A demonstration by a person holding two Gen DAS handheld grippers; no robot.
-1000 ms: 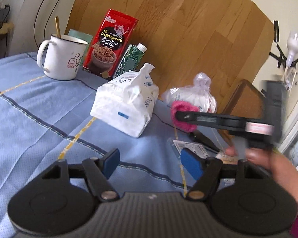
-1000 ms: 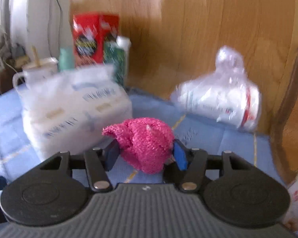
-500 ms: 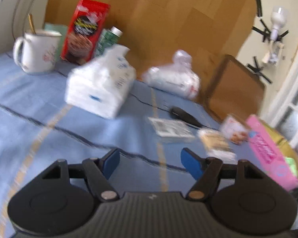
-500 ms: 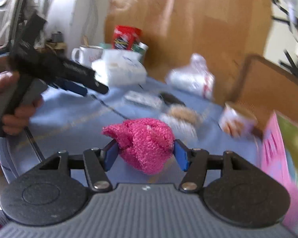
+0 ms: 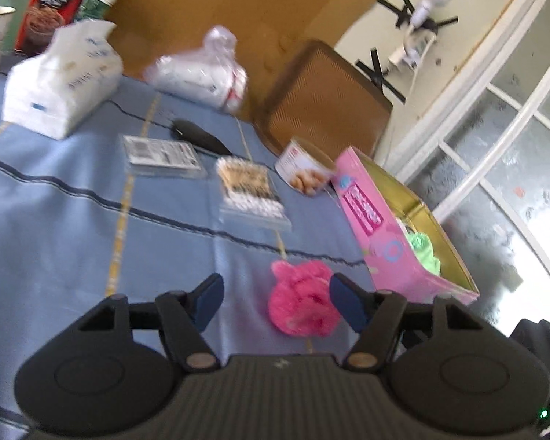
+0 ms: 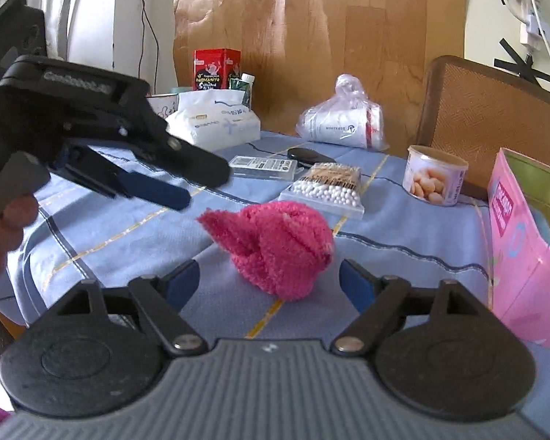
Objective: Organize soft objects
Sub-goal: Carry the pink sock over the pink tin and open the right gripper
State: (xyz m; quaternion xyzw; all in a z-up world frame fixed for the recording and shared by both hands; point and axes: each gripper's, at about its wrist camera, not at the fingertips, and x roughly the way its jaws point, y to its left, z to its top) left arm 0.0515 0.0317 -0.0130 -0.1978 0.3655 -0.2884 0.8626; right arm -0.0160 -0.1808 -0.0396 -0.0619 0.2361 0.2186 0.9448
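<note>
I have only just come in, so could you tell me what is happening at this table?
A person holds a gripper in each hand, sorting soft things. The pink fuzzy item lies on the blue tablecloth, between the open fingers of the right gripper, which do not touch it. The left gripper, also open, points at it. The open pink box beside it already holds a green soft item.

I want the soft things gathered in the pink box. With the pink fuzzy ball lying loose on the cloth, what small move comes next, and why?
Probably close the right gripper on the pink fuzzy ball: its jaws stand open on either side of it, and the pink box sits open just to the right, with something green and soft already inside.
</note>
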